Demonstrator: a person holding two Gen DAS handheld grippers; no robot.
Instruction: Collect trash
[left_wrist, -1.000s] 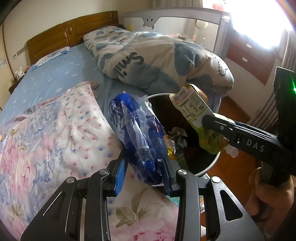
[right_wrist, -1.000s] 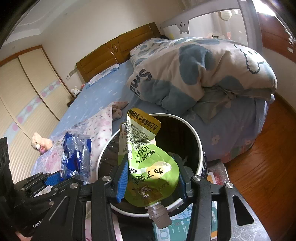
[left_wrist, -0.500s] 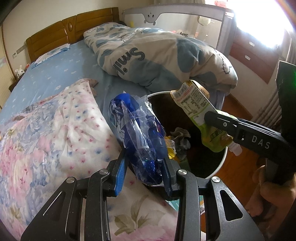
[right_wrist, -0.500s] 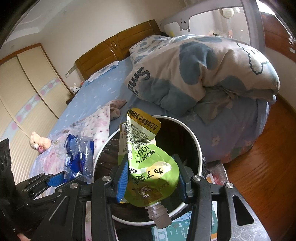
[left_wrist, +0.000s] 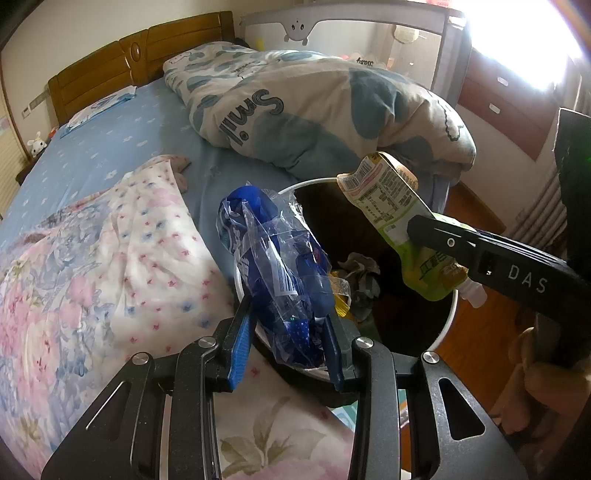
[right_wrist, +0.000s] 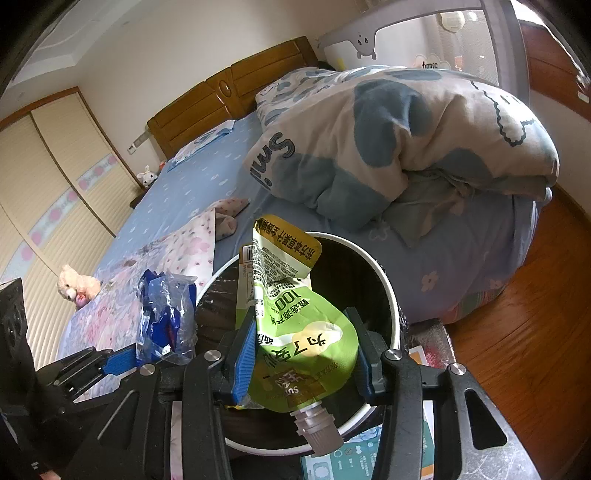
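Nearest, the left tool (left_wrist: 288, 343) pinches a crumpled blue plastic wrapper (left_wrist: 277, 266), long axis upright, over the near rim of the white trash bin (left_wrist: 448, 325). Beyond, the right tool (right_wrist: 304, 363) clamps a green drink pouch (right_wrist: 295, 325), spout down, directly above the bin's opening. Judged: the pouch is better placed to drop; the wrapper needs carrying farther inward. The bed (left_wrist: 110, 147) lies behind.
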